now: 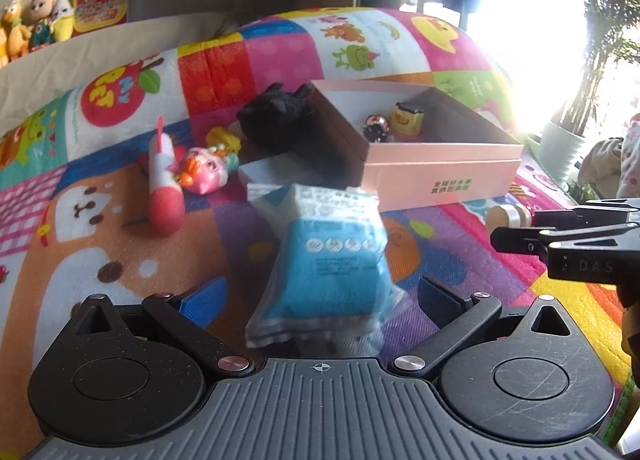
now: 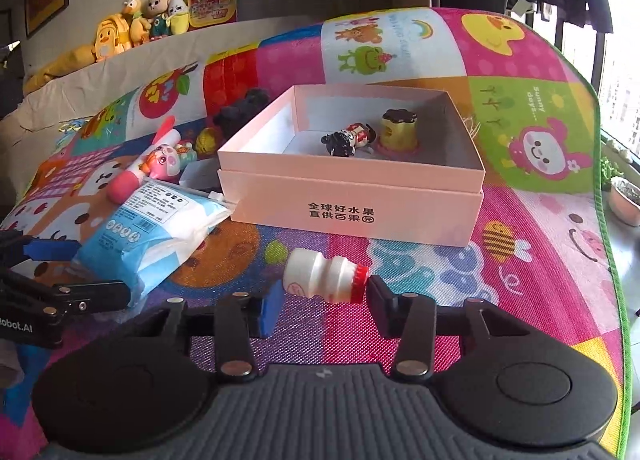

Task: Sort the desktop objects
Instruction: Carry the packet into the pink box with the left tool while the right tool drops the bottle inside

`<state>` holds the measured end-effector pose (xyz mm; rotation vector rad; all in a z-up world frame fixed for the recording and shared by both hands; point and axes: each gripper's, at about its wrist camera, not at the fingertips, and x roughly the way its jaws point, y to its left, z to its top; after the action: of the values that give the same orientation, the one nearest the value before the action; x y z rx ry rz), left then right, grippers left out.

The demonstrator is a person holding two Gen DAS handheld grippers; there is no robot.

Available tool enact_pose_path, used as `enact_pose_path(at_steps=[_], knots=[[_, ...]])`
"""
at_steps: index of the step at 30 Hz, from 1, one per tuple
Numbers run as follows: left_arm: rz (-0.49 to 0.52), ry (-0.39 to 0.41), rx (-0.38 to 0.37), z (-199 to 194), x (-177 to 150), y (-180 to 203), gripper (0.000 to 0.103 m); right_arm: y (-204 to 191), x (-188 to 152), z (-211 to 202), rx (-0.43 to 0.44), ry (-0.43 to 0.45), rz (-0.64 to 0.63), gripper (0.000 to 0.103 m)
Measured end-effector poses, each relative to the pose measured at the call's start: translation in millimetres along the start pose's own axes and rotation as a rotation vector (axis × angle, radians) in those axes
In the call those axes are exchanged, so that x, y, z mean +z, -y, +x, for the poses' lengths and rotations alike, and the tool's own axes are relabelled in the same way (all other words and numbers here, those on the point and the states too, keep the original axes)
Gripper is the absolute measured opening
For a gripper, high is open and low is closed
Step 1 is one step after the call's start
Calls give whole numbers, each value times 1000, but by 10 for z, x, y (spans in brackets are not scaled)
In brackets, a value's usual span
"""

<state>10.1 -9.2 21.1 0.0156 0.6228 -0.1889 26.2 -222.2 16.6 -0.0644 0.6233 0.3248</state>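
Note:
A blue and white packet (image 1: 328,264) lies on the colourful play mat between the wide-open fingers of my left gripper (image 1: 320,300); it also shows in the right wrist view (image 2: 152,228). A small white bottle with a red cap (image 2: 324,276) lies on its side between the open fingers of my right gripper (image 2: 322,302), untouched. The pink box (image 2: 352,204) stands behind, holding a small figurine (image 2: 348,138) and a yellow pot (image 2: 398,130). The bottle (image 1: 508,214) shows by my right gripper's fingers in the left wrist view.
Left of the box (image 1: 436,176) lie a black plush (image 1: 276,116), a pink pig toy (image 1: 204,170), a yellow toy (image 1: 224,138), a red and white stick toy (image 1: 162,180) and a white card (image 1: 272,172). Plush toys (image 2: 140,20) sit on the back ledge. The mat's edge (image 2: 612,260) runs on the right.

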Motion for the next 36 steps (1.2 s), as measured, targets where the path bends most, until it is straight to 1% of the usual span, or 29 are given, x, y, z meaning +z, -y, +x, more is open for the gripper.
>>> enact_pose_path(at_steps=[5,7,9,10,11,12,14,18,20,23,26,28,31,34,36], knots=[[120,4,79,262,189,222,103,-34,-24,-197,3,11,-27,45],[136,-7,81,329,203,239,102,-41,-45,-270,0,11,-43,45],[125,-21,67,349,189,223,88,-30,-68,-359,-5,15,-54,45],[113,-37,66,355,177,203,70,-17,-78,-398,-5,16,-54,45],[99,-45,74,347,158,186,63,4,-92,-438,-3,16,-53,45],[89,-45,77,322,135,170,64,18,-102,-472,-3,16,-51,45],[90,-45,72,228,93,161,60,39,-127,-543,-7,18,-50,45],[144,-32,51,-95,-9,208,59,58,-156,-693,-10,37,-60,45],[156,-11,24,-307,-13,242,59,74,-162,-781,-13,54,-63,45],[185,56,-13,-610,105,332,59,109,-150,-928,-13,87,-55,45],[256,147,-33,-798,354,469,59,131,-111,-1055,-7,127,-44,45],[287,195,-44,-805,570,559,59,135,-62,-1151,3,159,-38,45],[348,256,-61,-671,895,701,59,140,9,-1267,3,208,-43,45],[456,287,-110,-367,1212,875,60,173,80,-1315,-3,238,-38,45],[528,296,-117,-92,1368,994,66,202,112,-1282,-13,237,-31,45]])
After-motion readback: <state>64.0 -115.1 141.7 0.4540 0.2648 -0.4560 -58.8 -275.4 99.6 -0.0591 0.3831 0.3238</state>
